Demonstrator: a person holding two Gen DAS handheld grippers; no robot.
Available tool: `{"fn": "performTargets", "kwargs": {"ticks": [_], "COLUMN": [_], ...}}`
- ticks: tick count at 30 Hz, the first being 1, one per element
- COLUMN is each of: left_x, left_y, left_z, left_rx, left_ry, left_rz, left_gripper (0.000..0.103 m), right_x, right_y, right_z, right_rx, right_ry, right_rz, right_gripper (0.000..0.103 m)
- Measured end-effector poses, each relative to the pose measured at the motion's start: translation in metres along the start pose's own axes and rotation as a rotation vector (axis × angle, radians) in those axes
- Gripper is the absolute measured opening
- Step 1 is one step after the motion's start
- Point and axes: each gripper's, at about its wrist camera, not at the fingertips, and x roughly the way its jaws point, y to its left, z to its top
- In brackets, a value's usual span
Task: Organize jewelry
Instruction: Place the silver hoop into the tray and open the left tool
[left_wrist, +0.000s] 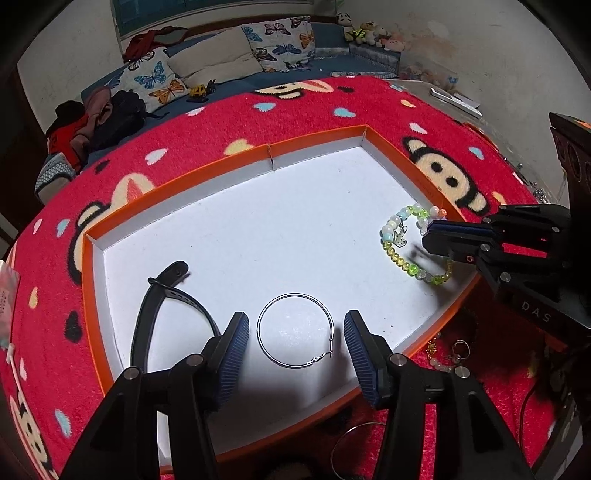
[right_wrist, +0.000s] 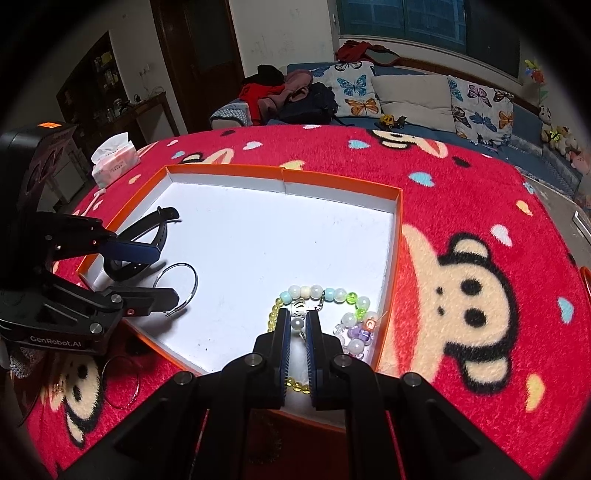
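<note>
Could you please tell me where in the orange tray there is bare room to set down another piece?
The tray floor is bare from its far wall down between the black strap and beaded bracelet. Crowded: around the hoop earring and the bracelet corner.

Red monkey-print rug (left_wrist: 303, 110) as carrying surface; directly on it: orange-rimmed tray (left_wrist: 317, 142), loose hoop (right_wrist: 120, 382), tissue box (right_wrist: 114, 160).

Both wrist views show strong fisheye bending, with black vignette at the corners and curved walls at the edges. Overhead light glares off the white floor of the tray (left_wrist: 258, 221), washing out its near edge. Soft shadows sit under the hoop earring (left_wrist: 295, 330); the background sofa is dim and slightly soft.
</note>
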Motion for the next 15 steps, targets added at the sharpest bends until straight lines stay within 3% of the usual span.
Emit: {"fn": "performTargets", "kwargs": {"ticks": [7, 15], "left_x": [-0.021, -0.06], "left_y": [-0.004, -0.02], "left_z": [-0.006, -0.031], "left_rx": [0.006, 0.029], "left_ry": [-0.024, -0.062], "left_rz": [0.014, 0.004], "left_gripper": [0.058, 0.059], "right_x": [-0.012, -0.038], "right_y": [-0.001, 0.006], "right_z": [0.002, -0.006], "right_rx": [0.012, 0.005], "right_ry": [-0.022, -0.06], "right_rz": [-0.003, -0.008], "right_gripper": [0.023, 0.032]}}
